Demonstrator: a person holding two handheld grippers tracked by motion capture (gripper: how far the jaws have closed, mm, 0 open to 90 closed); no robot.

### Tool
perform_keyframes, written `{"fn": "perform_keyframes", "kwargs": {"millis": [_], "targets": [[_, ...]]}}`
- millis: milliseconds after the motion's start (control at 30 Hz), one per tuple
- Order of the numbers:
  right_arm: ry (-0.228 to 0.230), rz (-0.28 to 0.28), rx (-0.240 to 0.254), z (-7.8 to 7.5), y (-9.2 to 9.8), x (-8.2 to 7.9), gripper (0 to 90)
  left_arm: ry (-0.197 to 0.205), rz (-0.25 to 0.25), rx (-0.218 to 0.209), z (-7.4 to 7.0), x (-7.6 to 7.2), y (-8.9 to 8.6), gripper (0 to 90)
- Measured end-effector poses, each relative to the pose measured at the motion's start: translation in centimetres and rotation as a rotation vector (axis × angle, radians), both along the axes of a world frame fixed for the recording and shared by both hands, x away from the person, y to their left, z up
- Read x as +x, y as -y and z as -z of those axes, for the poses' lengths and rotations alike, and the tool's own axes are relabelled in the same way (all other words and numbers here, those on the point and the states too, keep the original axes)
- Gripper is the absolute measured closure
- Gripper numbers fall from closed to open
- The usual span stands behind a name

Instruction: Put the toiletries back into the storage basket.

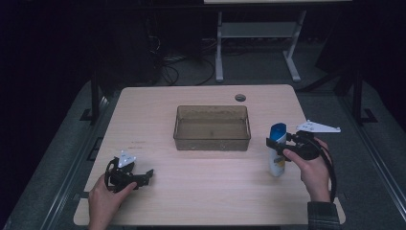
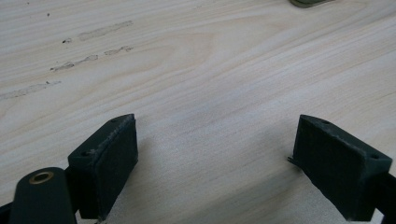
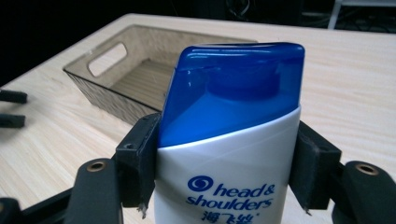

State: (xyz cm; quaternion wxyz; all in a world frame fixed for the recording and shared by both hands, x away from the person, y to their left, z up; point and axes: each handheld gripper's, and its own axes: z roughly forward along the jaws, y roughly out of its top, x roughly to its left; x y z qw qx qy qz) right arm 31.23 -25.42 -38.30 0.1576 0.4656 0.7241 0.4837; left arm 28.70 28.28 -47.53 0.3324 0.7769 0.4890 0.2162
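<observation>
Right gripper [image 3: 224, 172] clamped on bottle [image 3: 229, 140], one jaw pressed to each side just under blue cap [image 3: 233, 88]. Bottle [image 1: 277, 149] standing upright on counter [image 1: 206, 191], right of bin [image 1: 212, 127] and a little nearer the person, apart from it. White body, blue top, "head & shoulders" printed on front. Right hand [image 1: 313, 167] wrapped round gripper [image 1: 273, 142] from the right, jaws pointing left across counter. Bin clear and brownish, rectangular, with a cut-out handle [image 3: 106, 59] in its end wall; slatted floor visible inside. Left gripper [image 2: 215, 163] spread wide, nothing between jaws, just bare wood grain below. Left gripper [image 1: 147, 176] low over counter near front left corner, held in left hand [image 1: 107, 196], well apart from bottle and bin.
</observation>
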Motion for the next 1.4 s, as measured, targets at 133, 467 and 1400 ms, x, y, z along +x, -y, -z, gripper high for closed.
{"fn": "perform_keyframes", "kwargs": {"millis": [133,467,1400], "targets": [[0.026,0.003,0.018,-0.3,-0.1,0.1,34.7,0.0,0.0,0.0,0.0,0.0,0.0,12.8],[0.071,0.001,0.039,-1.1,-0.5,0.9,34.7,0.001,-0.003,-0.003,0.0,0.0,0.0,12.8],[0.153,-0.014,0.08,-3.9,-3.0,3.8,34.7,-0.002,0.001,0.002,0.0,0.0,0.0,12.8]]}}
